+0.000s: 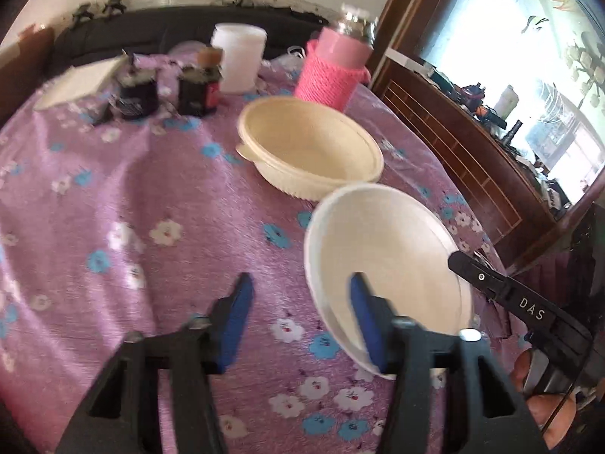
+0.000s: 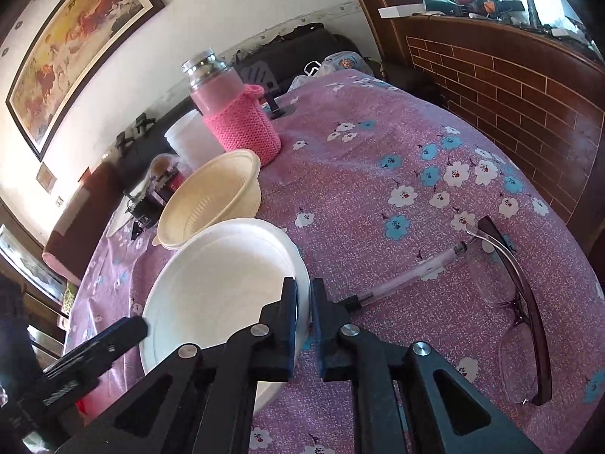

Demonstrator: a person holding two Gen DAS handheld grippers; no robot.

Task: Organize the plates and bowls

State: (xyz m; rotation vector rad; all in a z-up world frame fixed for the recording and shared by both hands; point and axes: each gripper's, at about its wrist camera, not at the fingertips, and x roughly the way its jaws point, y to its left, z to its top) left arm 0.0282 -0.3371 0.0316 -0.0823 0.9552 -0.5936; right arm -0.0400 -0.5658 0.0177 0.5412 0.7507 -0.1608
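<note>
A white bowl (image 1: 389, 265) is tilted above the purple flowered tablecloth (image 1: 151, 204). My right gripper (image 2: 303, 302) is shut on the white bowl's (image 2: 215, 283) near rim. My left gripper (image 1: 298, 302) is open; its right finger is inside the bowl and its left finger hangs over the cloth. A cream ribbed bowl (image 1: 310, 147) stands upright on the table just beyond the white bowl; it also shows in the right wrist view (image 2: 211, 200).
A pink knitted flask (image 1: 336, 64), a white tub (image 1: 238, 56) and dark jars (image 1: 198, 87) stand at the table's far side. Glasses (image 2: 514, 302) and a pen (image 2: 412, 272) lie on the cloth to the right. A wooden cabinet (image 1: 453, 159) borders the table.
</note>
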